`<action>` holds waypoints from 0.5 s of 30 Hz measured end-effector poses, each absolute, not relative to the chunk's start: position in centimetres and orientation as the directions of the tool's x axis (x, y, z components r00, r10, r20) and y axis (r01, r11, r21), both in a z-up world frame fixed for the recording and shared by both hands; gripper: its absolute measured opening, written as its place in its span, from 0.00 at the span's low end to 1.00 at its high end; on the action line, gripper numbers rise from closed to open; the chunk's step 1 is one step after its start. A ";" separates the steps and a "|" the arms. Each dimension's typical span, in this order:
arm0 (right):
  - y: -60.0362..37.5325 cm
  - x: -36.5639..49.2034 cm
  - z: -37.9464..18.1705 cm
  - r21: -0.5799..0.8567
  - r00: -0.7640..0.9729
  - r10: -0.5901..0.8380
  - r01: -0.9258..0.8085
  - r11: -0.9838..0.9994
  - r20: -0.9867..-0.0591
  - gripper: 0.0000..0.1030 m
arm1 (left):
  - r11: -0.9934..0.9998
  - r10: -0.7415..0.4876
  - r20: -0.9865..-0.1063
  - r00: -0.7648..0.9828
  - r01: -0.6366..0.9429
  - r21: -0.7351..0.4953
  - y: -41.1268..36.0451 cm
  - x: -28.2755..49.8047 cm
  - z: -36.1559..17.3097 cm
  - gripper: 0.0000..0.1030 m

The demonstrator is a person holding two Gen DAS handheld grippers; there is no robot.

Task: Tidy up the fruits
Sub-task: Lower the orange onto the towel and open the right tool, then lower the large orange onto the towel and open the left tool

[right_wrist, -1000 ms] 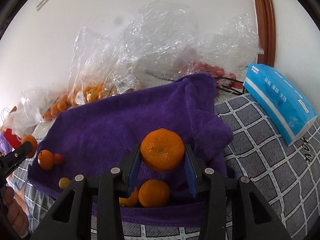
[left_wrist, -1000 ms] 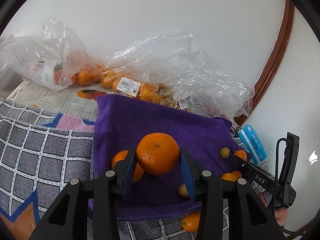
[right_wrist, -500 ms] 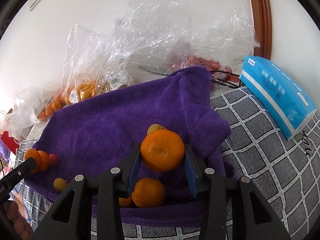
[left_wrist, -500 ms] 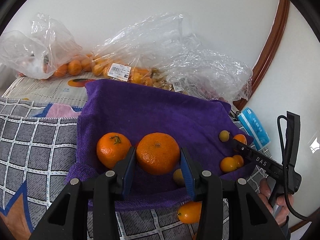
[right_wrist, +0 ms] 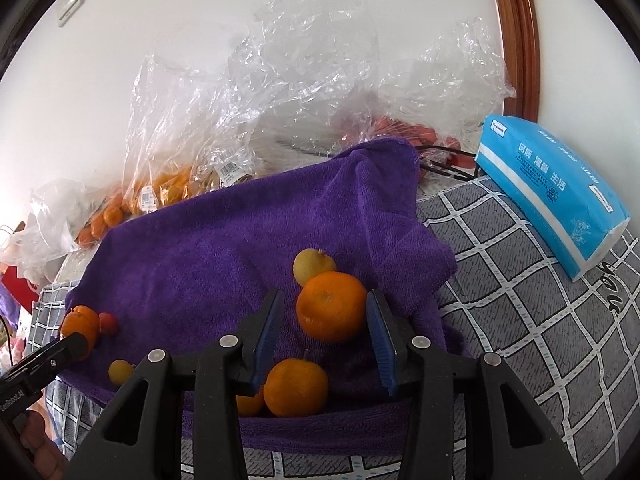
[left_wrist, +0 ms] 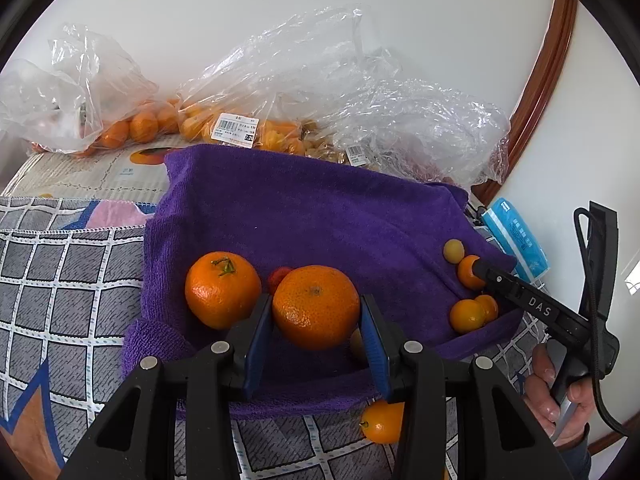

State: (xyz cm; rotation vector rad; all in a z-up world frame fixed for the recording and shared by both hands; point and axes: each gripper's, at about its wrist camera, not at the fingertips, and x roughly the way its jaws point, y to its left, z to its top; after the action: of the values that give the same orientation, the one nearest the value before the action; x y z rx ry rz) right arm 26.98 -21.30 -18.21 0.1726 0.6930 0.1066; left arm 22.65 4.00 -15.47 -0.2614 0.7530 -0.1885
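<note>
My left gripper [left_wrist: 316,332] is shut on a mandarin [left_wrist: 316,306] low over the purple towel [left_wrist: 320,220]. A second mandarin [left_wrist: 222,288] with a green stem lies just to its left, with a small red fruit [left_wrist: 280,276] behind. My right gripper [right_wrist: 324,332] is open, and its mandarin [right_wrist: 331,306] rests on the towel [right_wrist: 208,256] between the jaws, nearer the right one. A pale yellow fruit [right_wrist: 314,266] touches it behind. Another mandarin [right_wrist: 295,386] lies below the jaws. The right gripper also shows in the left wrist view [left_wrist: 480,272].
Clear plastic bags of oranges [left_wrist: 132,128] and other fruit [right_wrist: 168,188] lie along the white wall. A blue tissue pack [right_wrist: 548,184] lies right of the towel on the grey checked cloth [right_wrist: 540,320]. A small orange fruit [left_wrist: 382,422] lies off the towel's front edge.
My right gripper has opened and left its mandarin on the towel by the yellow fruit. My left gripper has lowered with its mandarin beside the stemmed one.
</note>
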 end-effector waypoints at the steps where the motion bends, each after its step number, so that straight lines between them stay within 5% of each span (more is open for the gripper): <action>1: -21.3 27.0 -18.2 0.194 0.766 0.154 -0.039 0.980 -0.624 0.42 | 0.952 -0.259 -0.649 0.715 0.075 -0.297 4.0 22.7 -15.5 0.40; 15: -22.6 26.0 -17.2 0.229 0.809 0.141 -0.008 0.973 -0.570 0.50 | 0.956 -0.252 -0.652 0.715 0.078 -0.284 3.7 22.5 -15.5 0.40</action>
State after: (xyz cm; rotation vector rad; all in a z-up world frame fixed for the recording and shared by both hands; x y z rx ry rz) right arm 26.01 -22.55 -17.19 0.2204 0.6239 0.0805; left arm 22.47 3.65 -15.50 -0.2439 0.7540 -0.1845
